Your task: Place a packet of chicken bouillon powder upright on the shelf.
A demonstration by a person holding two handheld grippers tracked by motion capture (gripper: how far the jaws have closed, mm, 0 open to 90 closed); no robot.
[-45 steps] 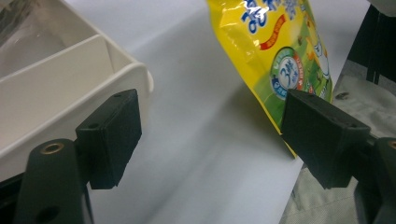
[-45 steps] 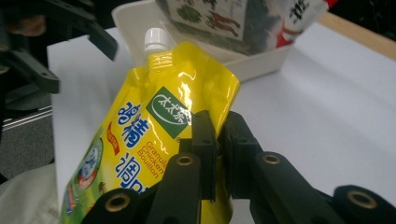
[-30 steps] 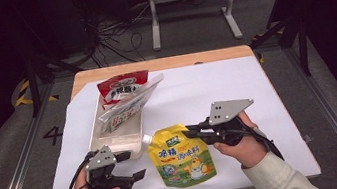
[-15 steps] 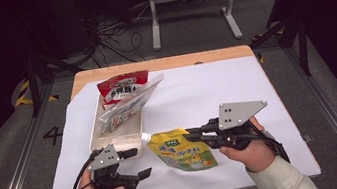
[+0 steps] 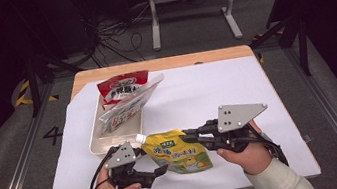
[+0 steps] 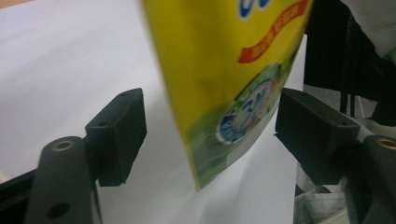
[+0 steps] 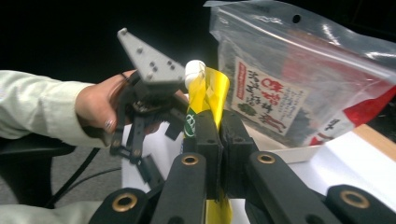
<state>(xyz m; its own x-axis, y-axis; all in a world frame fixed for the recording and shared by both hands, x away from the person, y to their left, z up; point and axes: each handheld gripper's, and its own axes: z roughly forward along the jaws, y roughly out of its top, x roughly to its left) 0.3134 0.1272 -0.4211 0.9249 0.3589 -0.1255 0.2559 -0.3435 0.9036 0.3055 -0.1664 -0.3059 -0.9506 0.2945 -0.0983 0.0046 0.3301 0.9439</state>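
Two grippers meet a glossy yellow spout pouch: right gripper clamps it, left gripper stands apart, closing slightly around its corner.

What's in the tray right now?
The tray holds two bags, leaning out over its far rim: a clear printed bag on top, and a red bag partly beneath it. Whatever lies under them is covered.
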